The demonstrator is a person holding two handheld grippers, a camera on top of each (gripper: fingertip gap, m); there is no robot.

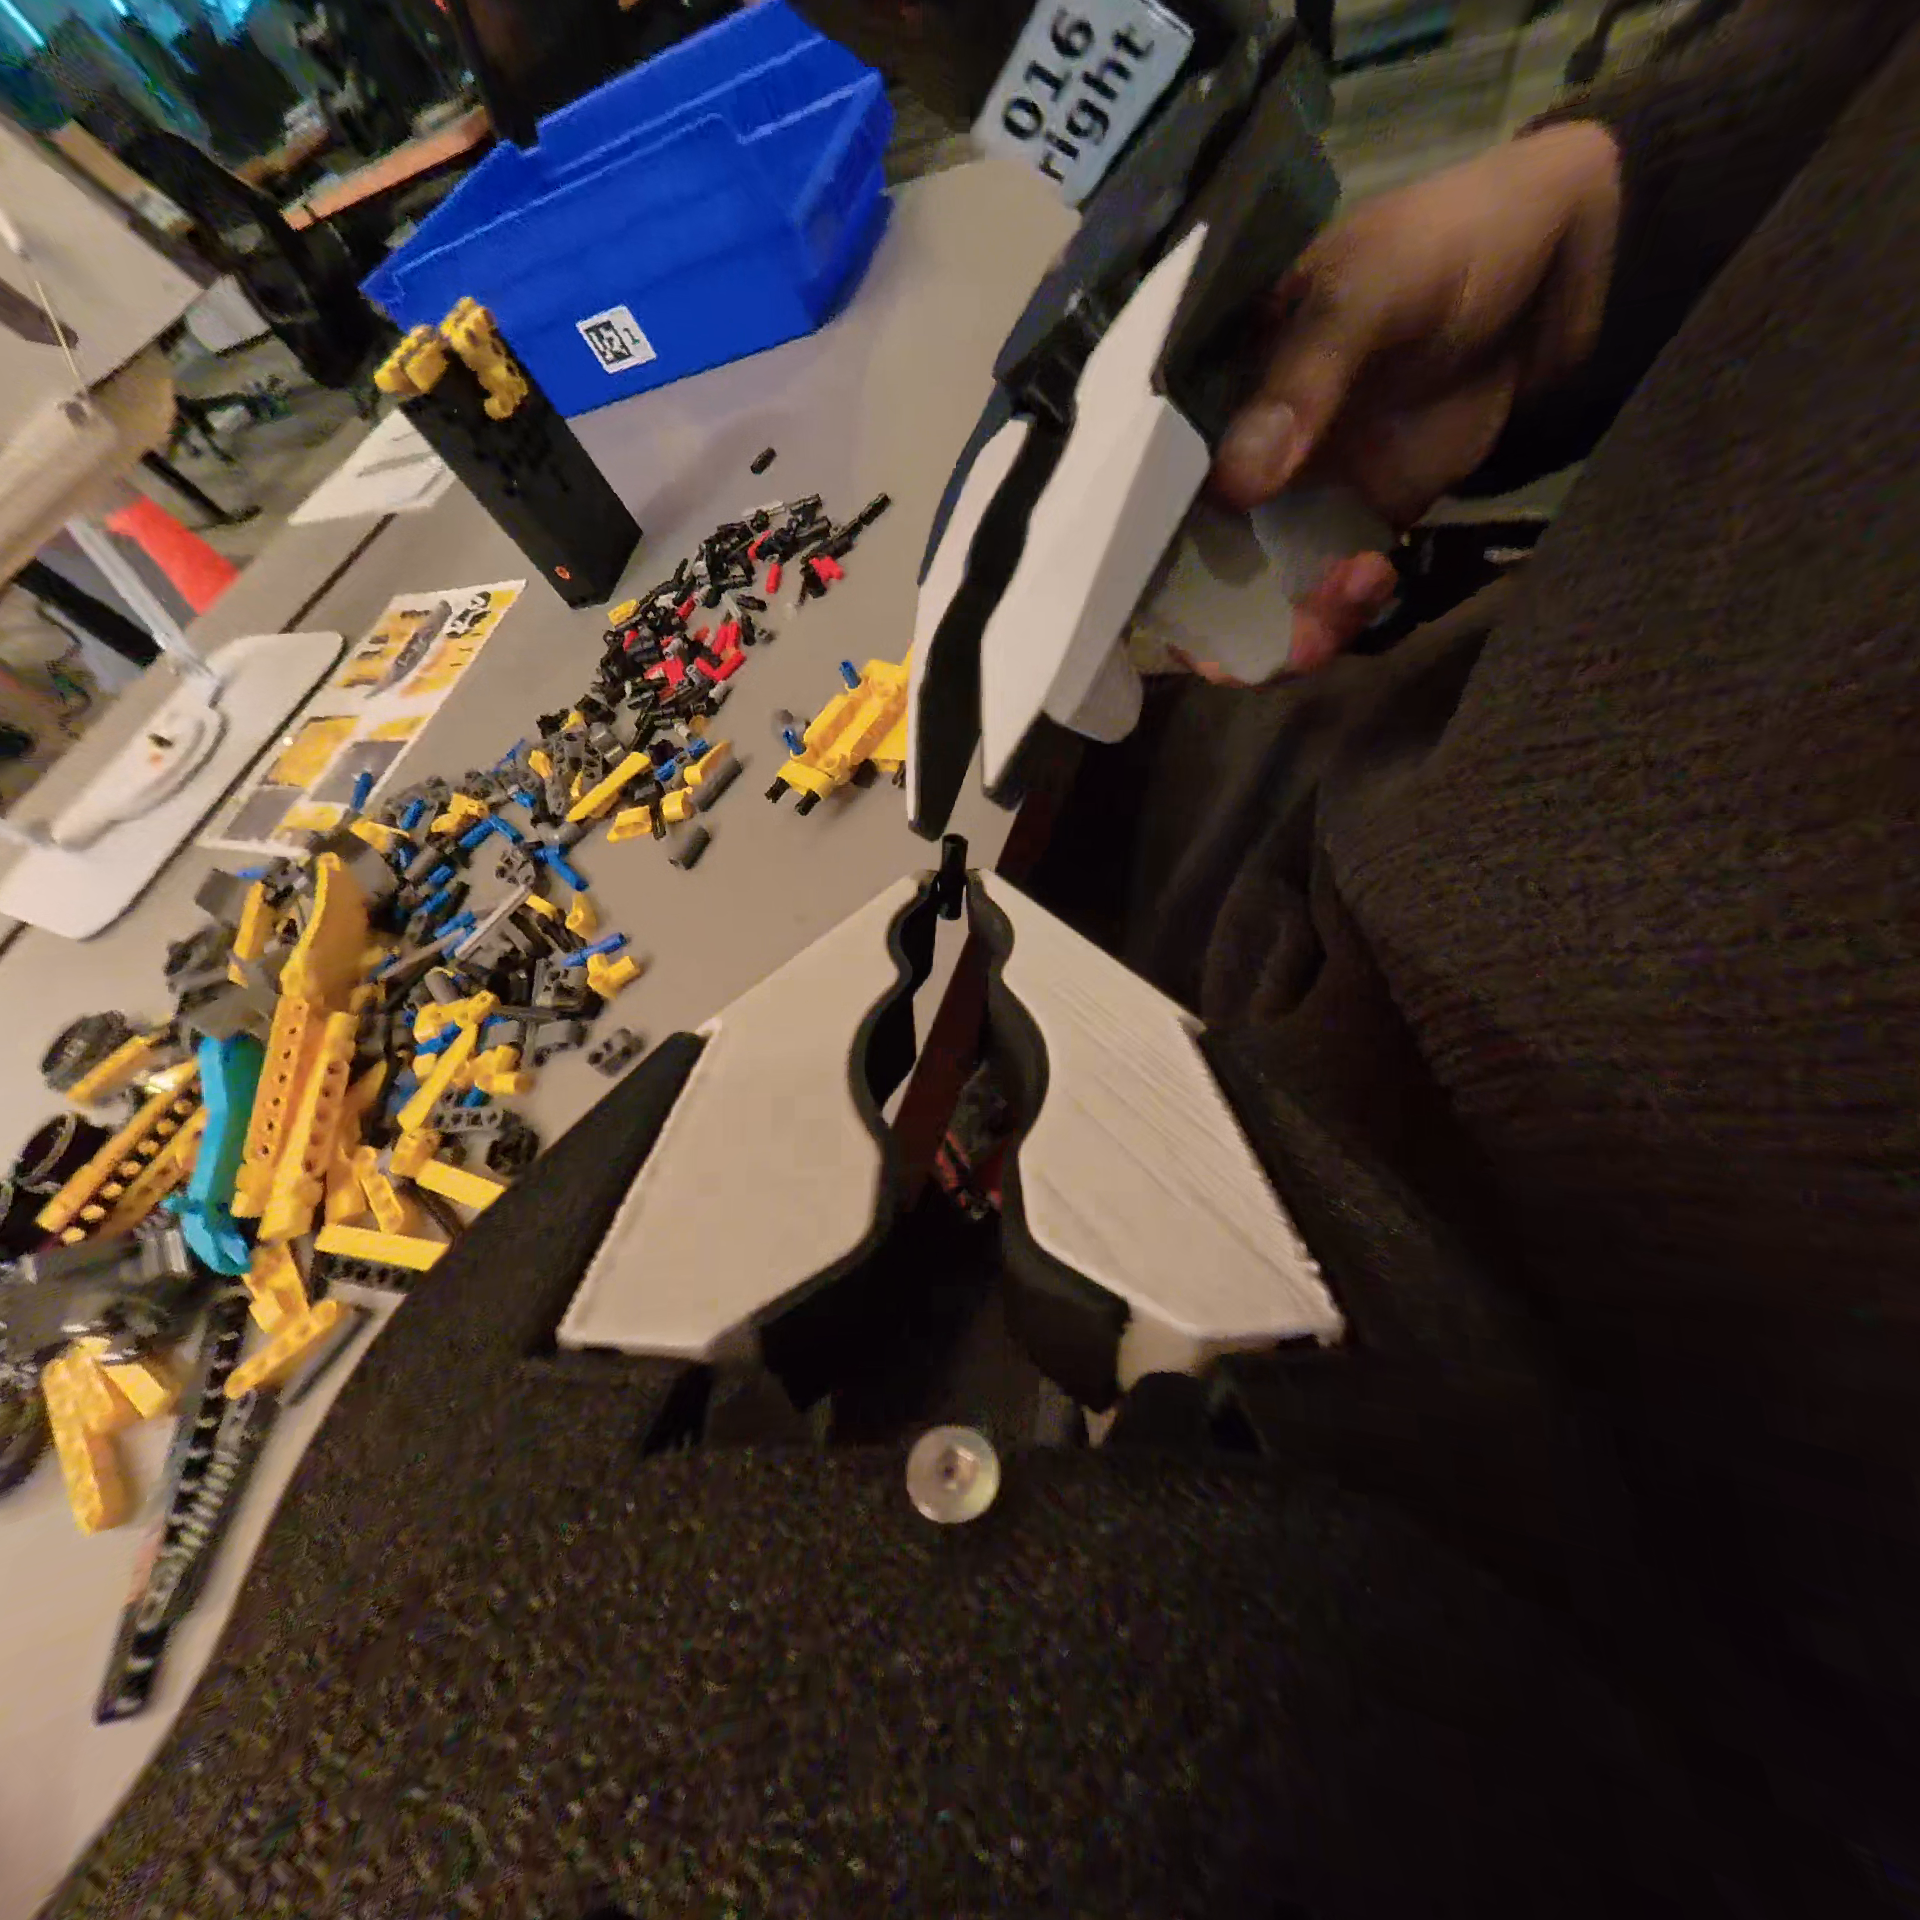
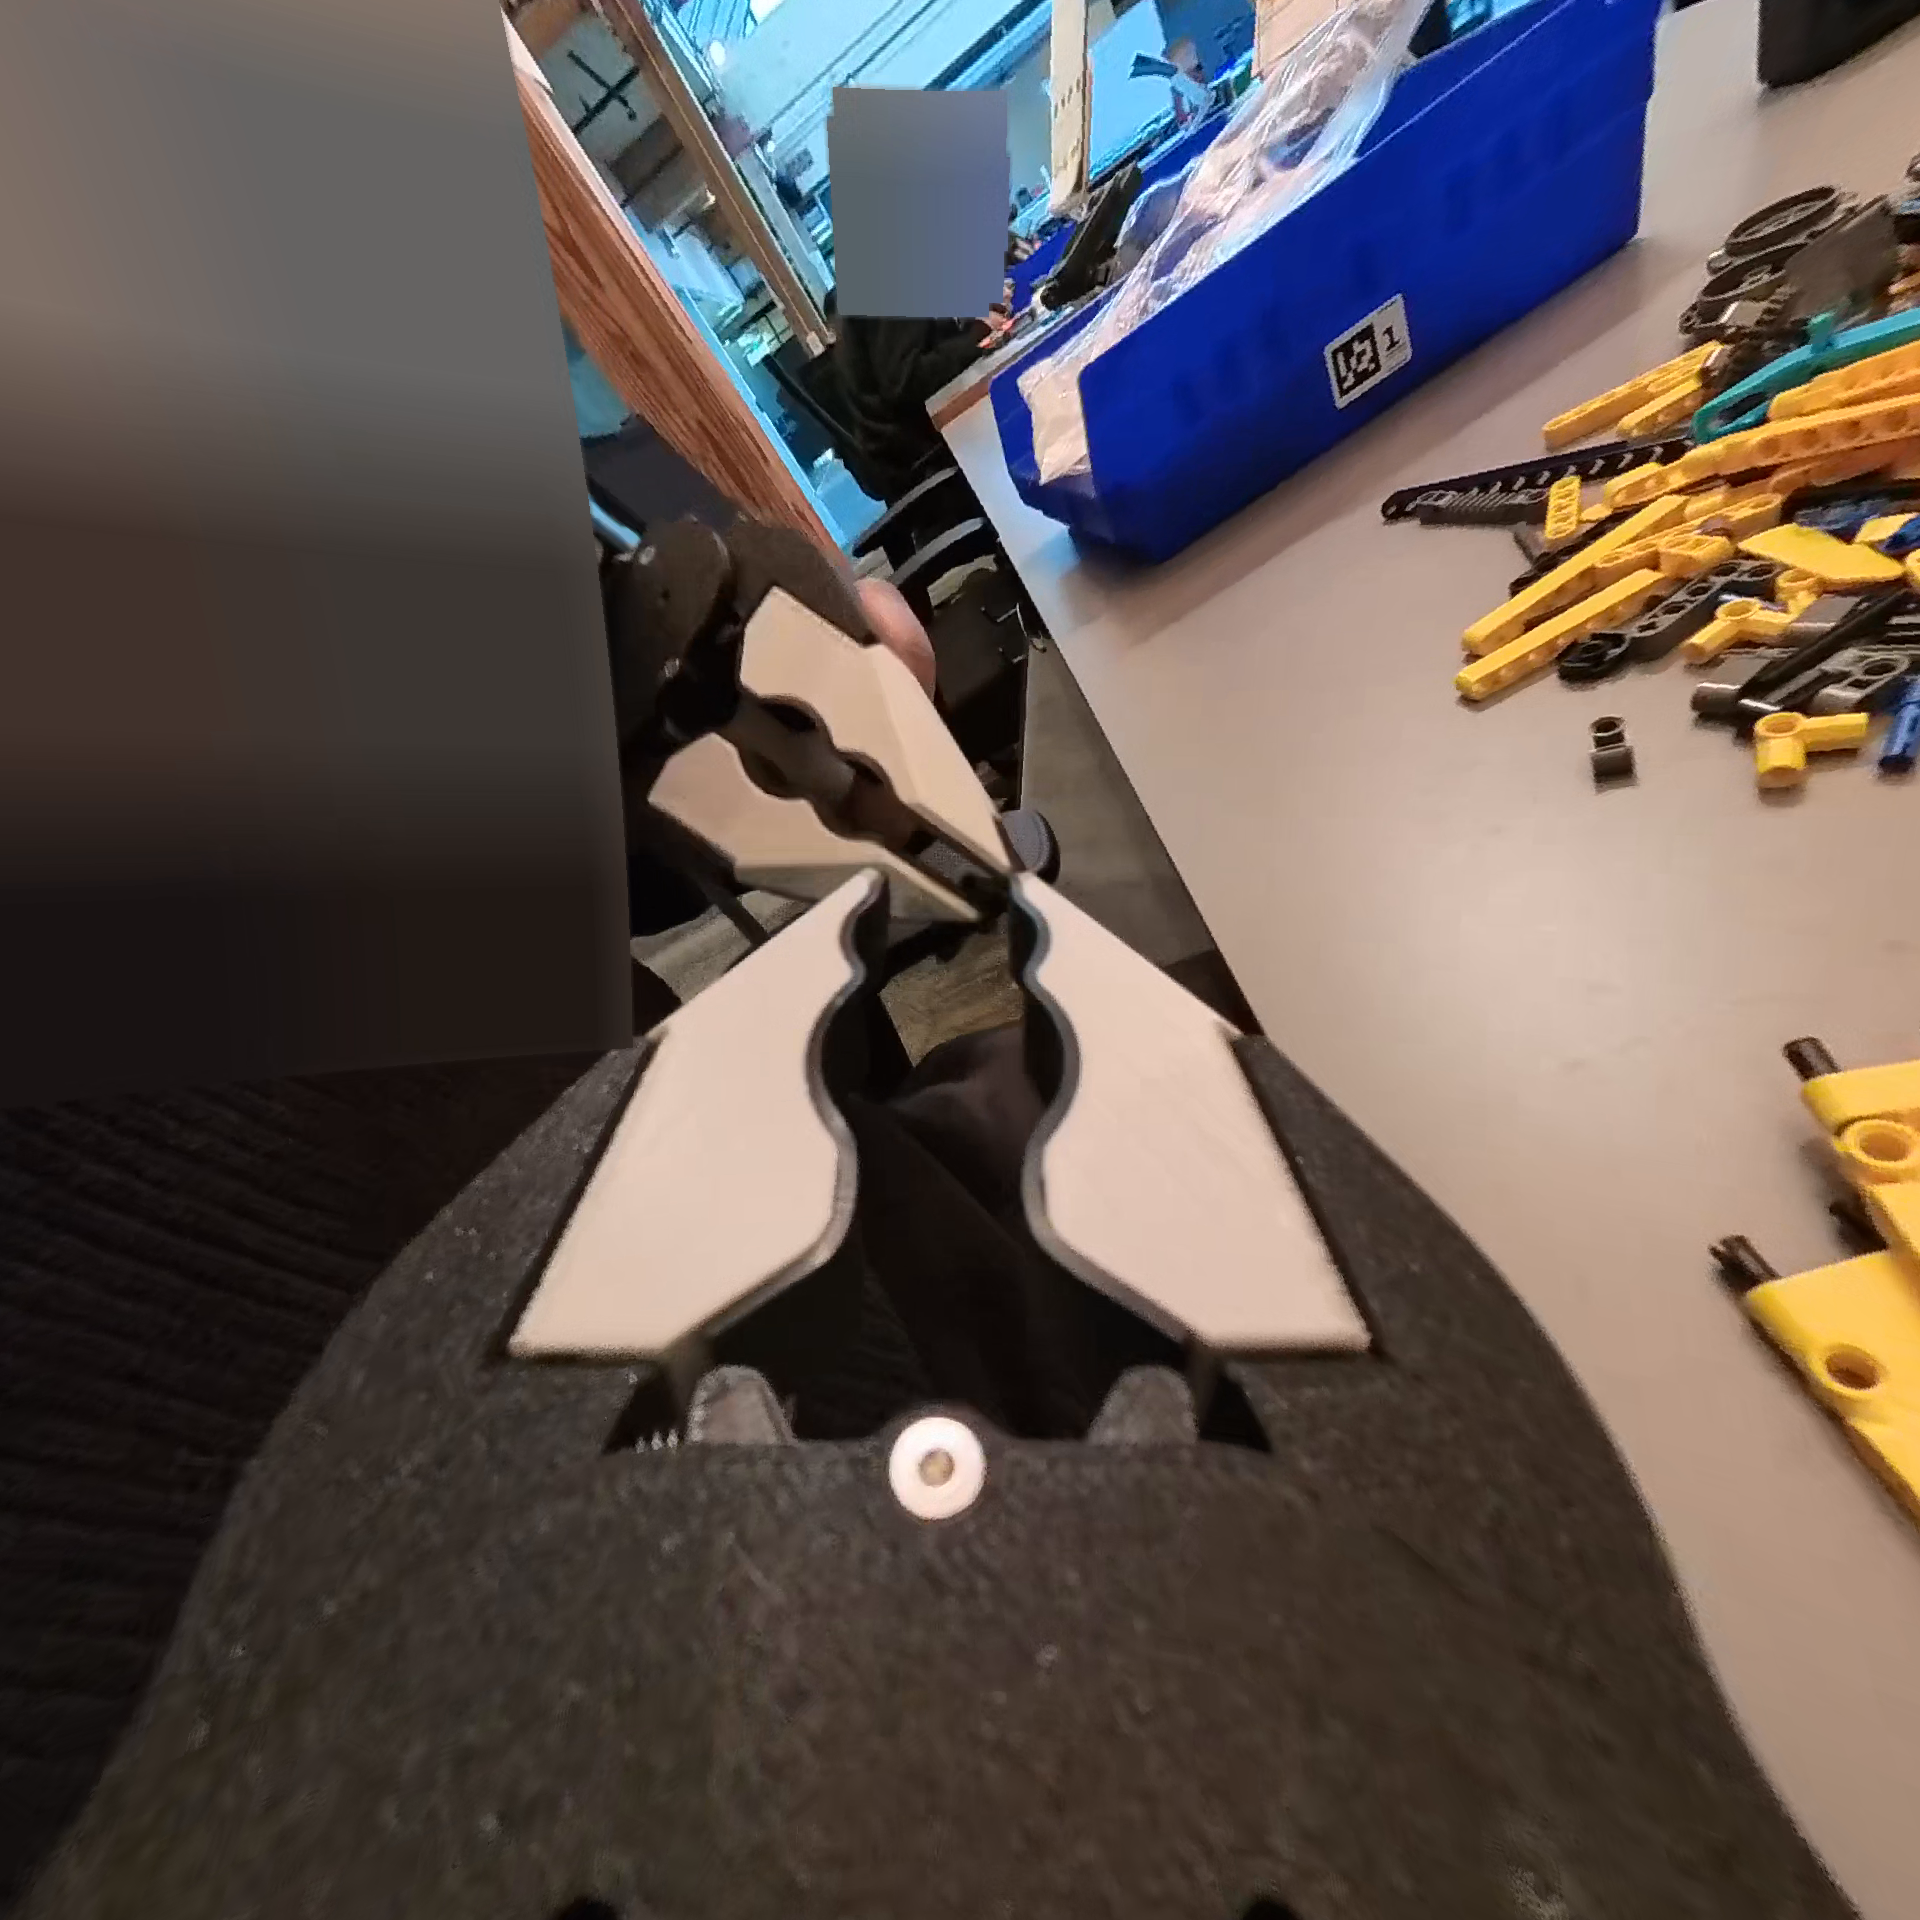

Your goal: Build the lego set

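Midair at frame centre, left gripper [image 1: 951,883] pinches a small black pin [image 1: 950,878] upright; right gripper [image 2: 945,883], fingertips parted and empty, meets it off the table [image 1: 883,416] edge.

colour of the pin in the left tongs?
Black pin, pinched at the left tongs tips; clearest in the left wrist view.

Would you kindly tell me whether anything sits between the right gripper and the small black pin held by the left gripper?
Nothing visible does. The small black pin sticks out of the left gripper, whose fingers are shut on it, and the right gripper, open, hangs just beyond it with only air between.
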